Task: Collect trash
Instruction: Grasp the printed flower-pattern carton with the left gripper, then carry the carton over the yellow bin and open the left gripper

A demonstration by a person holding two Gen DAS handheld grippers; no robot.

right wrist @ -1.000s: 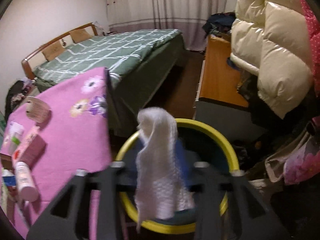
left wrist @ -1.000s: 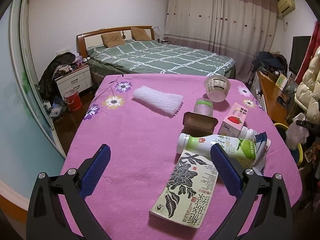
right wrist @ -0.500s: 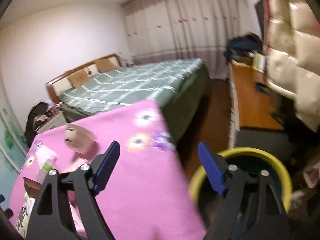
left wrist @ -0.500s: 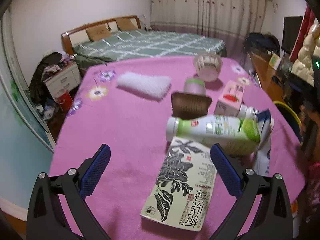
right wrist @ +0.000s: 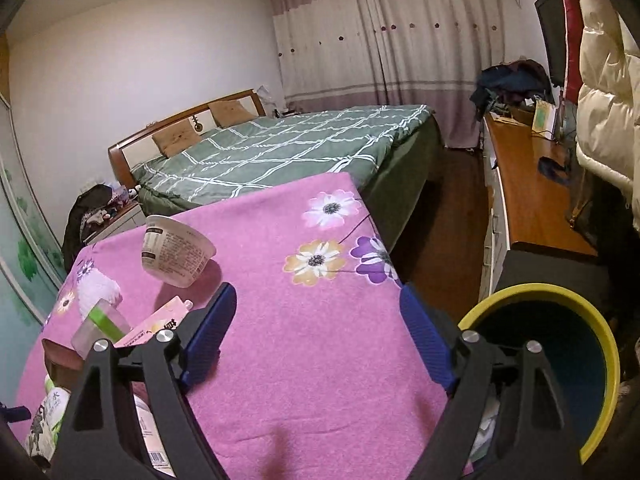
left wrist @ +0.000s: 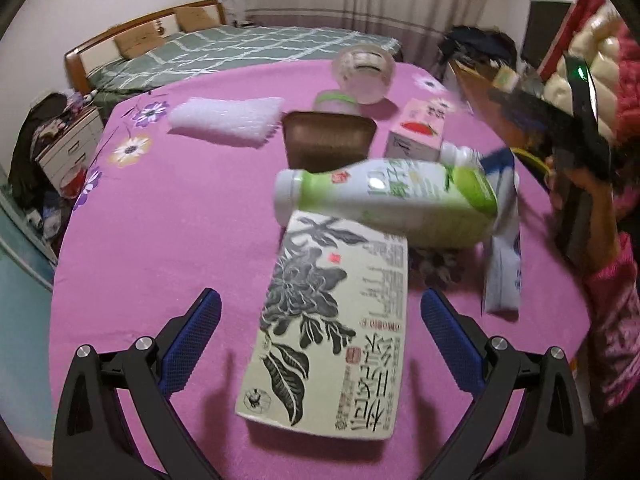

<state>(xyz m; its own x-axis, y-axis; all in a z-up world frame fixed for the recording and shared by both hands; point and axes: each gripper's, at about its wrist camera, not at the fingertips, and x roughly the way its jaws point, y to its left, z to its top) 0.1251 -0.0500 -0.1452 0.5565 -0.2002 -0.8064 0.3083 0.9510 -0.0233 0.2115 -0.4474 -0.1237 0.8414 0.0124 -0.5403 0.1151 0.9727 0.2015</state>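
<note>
Trash lies on a pink flowered tablecloth (left wrist: 168, 216). My left gripper (left wrist: 320, 332) is open, its jaws on either side of the near end of a flat cream carton with black flower print (left wrist: 332, 332). Beyond it lie a green-and-white bottle (left wrist: 392, 196), a brown tray (left wrist: 328, 140), a pink strawberry carton (left wrist: 418, 132), a white foam sheet (left wrist: 226, 120) and a clear plastic cup (left wrist: 364, 70). My right gripper (right wrist: 318, 336) is open and empty above the table's right part. The yellow-rimmed bin (right wrist: 568, 364) stands on the floor at its right.
A blue-and-white wrapper (left wrist: 504, 248) lies at the table's right edge. A bed with a green quilt (right wrist: 288, 148) stands behind the table. A wooden desk (right wrist: 532, 176) and a hanging cream jacket (right wrist: 604, 92) are on the right. A nightstand (left wrist: 68, 148) is at the left.
My right gripper dropped the white foam sheet over the bin, opened, and swung back over the table. My left gripper moved closer to the flower-print carton.
</note>
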